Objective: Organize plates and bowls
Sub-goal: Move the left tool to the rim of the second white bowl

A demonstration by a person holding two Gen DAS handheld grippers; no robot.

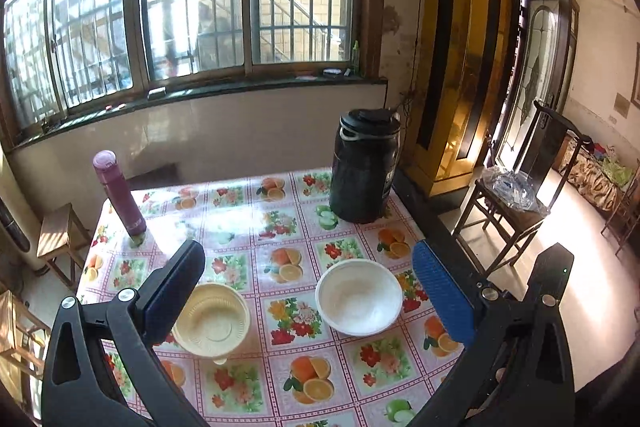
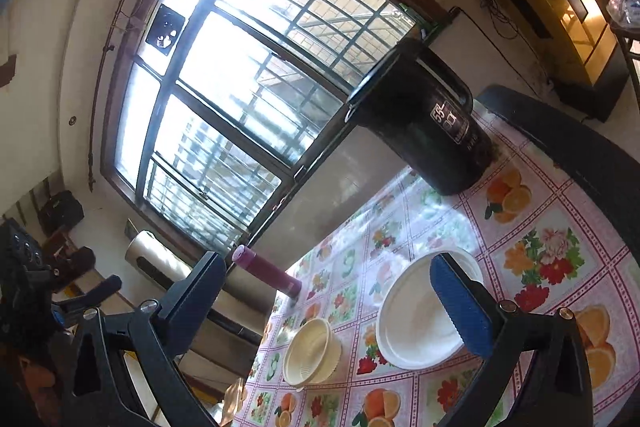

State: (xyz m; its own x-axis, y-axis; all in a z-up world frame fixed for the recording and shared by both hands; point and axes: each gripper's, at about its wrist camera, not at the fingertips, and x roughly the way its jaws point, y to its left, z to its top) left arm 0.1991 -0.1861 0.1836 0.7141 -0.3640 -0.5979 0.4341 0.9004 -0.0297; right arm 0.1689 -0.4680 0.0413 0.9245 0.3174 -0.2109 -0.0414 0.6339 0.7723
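Both tongs gape wide and empty, so pickup seems not yet begun: the cream bowl (image 1: 212, 319) sits just beside the left gripper (image 1: 308, 291)'s left finger, the white bowl (image 1: 359, 297) between its fingers, and the right gripper (image 2: 340, 307) likely needs levelling toward one rim.

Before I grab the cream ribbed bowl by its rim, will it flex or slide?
The cream ribbed bowl looks thin and moulded, so probably light and slightly flexible. The glossy tablecloth suggests it may slide if nudged. It sits upright, unlikely to tip.
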